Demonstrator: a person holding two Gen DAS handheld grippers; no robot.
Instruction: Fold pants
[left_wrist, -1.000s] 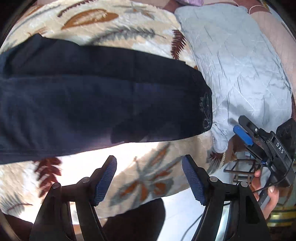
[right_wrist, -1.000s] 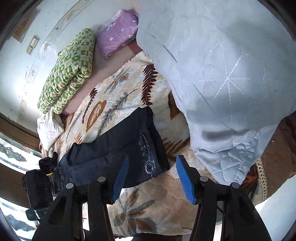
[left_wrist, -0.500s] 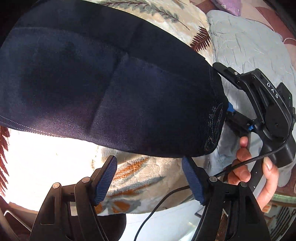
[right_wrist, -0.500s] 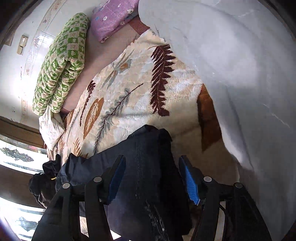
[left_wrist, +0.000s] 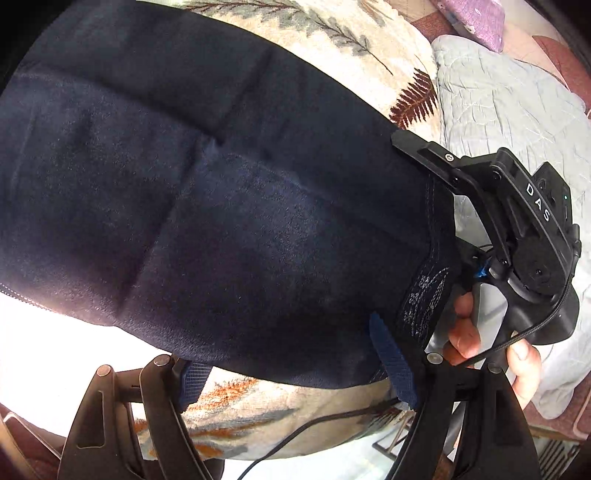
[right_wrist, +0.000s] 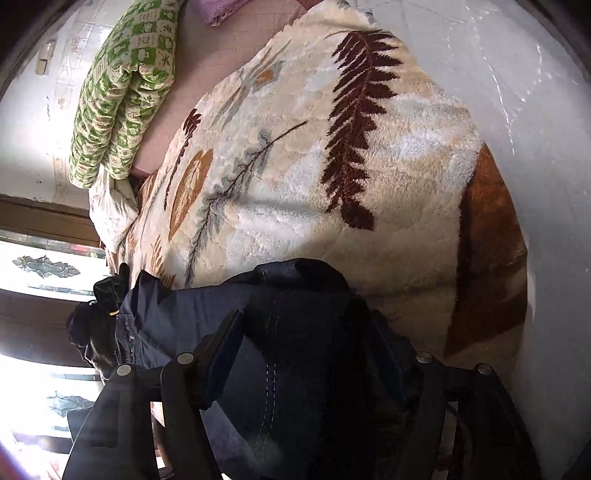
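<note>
Both grippers lower and nearer to the dark pants (left_wrist: 229, 206) than before, left gripper (left_wrist: 295, 362) spread wide at the hem's near edge, jaws just opening, right gripper (right_wrist: 299, 354) spread around the hem corner, also opening, pants flat on leaf-patterned blanket (right_wrist: 295, 147) on the bed.

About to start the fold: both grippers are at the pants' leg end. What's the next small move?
Probably close both. The left gripper and right gripper have just been opening; the hem end of the pants lies between each pair of open jaws, ungripped, on the blanket.
</note>
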